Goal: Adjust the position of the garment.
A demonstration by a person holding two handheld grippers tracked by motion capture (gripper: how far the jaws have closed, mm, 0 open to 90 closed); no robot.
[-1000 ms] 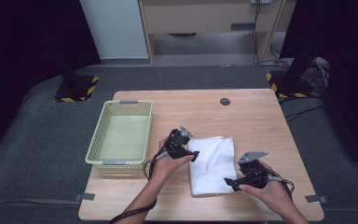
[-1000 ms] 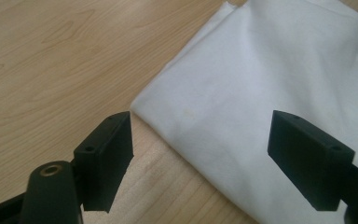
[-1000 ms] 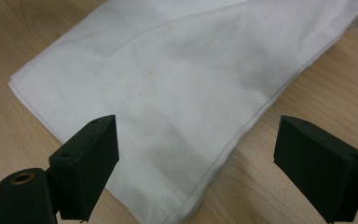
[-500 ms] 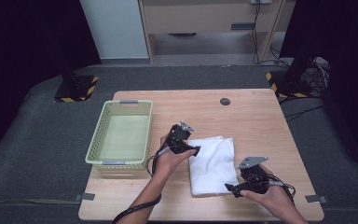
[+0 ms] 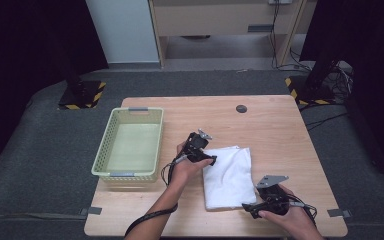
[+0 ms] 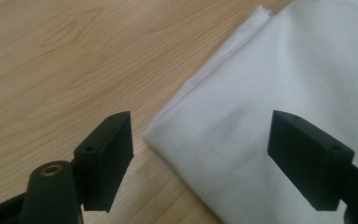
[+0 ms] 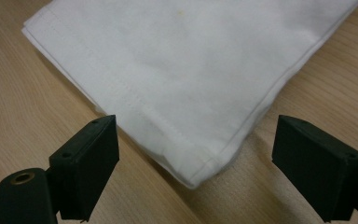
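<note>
wooden table: white cloth, green basket

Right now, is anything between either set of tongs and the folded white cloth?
Nothing visible. The left tongs stand open at one cloth corner, and the right tongs stand open around another; only bare table lies nearby.

The high view looks forward and down from above the person's side of the tabletop, far enough back to take in all of it, the basket and the floor beyond. The left gripper view rides low, close over the wood, looking along its own jaws at a left corner of the cloth. The right gripper view sits just as near, facing the cloth's near right corner. All three views share the cloth and the wood around it; the high view also shows the left tongs and right tongs.
</note>
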